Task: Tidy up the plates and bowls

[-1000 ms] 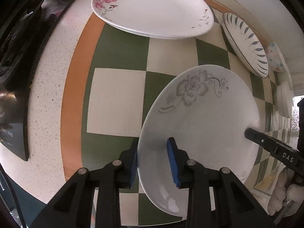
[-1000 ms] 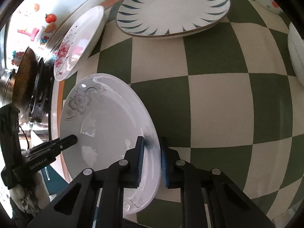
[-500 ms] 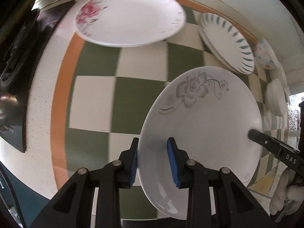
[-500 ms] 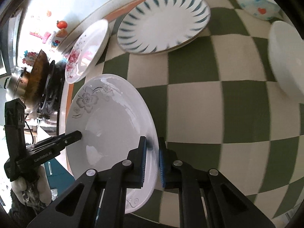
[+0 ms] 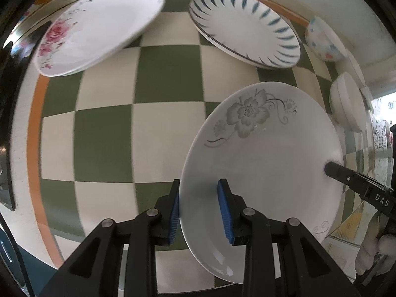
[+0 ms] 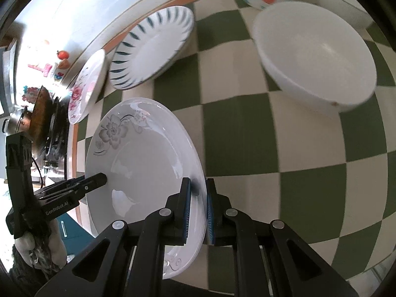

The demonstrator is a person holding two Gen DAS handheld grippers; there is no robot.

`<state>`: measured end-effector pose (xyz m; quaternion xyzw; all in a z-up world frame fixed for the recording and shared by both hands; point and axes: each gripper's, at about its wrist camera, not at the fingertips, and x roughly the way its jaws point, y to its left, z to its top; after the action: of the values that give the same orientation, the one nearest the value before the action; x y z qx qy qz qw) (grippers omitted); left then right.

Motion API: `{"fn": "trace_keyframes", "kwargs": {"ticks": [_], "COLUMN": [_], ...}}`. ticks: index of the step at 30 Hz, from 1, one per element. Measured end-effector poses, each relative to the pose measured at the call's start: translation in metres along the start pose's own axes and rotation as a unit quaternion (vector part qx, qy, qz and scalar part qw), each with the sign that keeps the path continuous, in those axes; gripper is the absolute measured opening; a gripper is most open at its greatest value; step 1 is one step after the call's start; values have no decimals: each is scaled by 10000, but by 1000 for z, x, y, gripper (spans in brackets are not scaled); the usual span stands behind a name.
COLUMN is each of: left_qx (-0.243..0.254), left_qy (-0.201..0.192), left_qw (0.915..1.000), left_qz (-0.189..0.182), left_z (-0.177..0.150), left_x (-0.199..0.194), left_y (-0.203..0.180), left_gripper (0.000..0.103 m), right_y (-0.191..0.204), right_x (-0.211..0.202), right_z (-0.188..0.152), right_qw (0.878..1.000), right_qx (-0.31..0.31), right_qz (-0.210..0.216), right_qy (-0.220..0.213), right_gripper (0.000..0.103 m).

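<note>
A white plate with a grey flower [image 5: 267,153] hangs tilted above the checked cloth, held by both grippers at opposite rims. My left gripper [image 5: 199,212] is shut on its near rim, one blue pad on each face. My right gripper [image 6: 198,212] is shut on the opposite rim of this grey-flower plate [image 6: 143,158]. Each wrist view shows the other gripper's black tip on the plate's far edge. On the cloth lie a pink-rose plate [image 5: 99,24], a blue-leaf plate [image 5: 247,24], a spotted bowl [image 5: 321,42] and a plain white bowl [image 6: 316,54].
A green and cream checked cloth [image 5: 111,136] with an orange border covers the counter. A wall runs along the back behind the dishes. A stove with a dark pan [image 6: 39,113] stands past the cloth's left end. A person's hand [image 6: 37,245] grips the left tool.
Both grippers have carried the grey-flower plate to the right over the cloth. The rose plate has slid left in view, and the blue-leaf plate and the bowls have come closer.
</note>
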<state>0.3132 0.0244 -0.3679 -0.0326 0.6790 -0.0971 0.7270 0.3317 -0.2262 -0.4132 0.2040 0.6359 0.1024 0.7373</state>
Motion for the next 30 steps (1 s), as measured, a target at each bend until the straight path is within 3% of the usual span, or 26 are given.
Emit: {"fn": "trace_keyframes", "kwargs": {"ticks": [14,23,26,30], "left_qx": [-109,-118,-328,-676], "left_qy": [49,103,-100,-607], "left_qw": [9998,9994,9987,9948], "left_qz": [137,316,369,452], "left_z": [6,8,8,10], "left_x": [10,13,-7,-55], "left_y": [-12,-21,-18,-3], "left_gripper": [27,27,27,27], "right_y": [-17,-23,-26,-19], "right_x": [4,12,7,-33], "right_z": [7,8,9,10], "right_qw": [10000,9996,9991,9998], "right_qx": [-3,36,162,92], "right_qz": [-12,61,44,-157], "right_qy": [28,271,382,39], "right_gripper": [14,15,15,15]}}
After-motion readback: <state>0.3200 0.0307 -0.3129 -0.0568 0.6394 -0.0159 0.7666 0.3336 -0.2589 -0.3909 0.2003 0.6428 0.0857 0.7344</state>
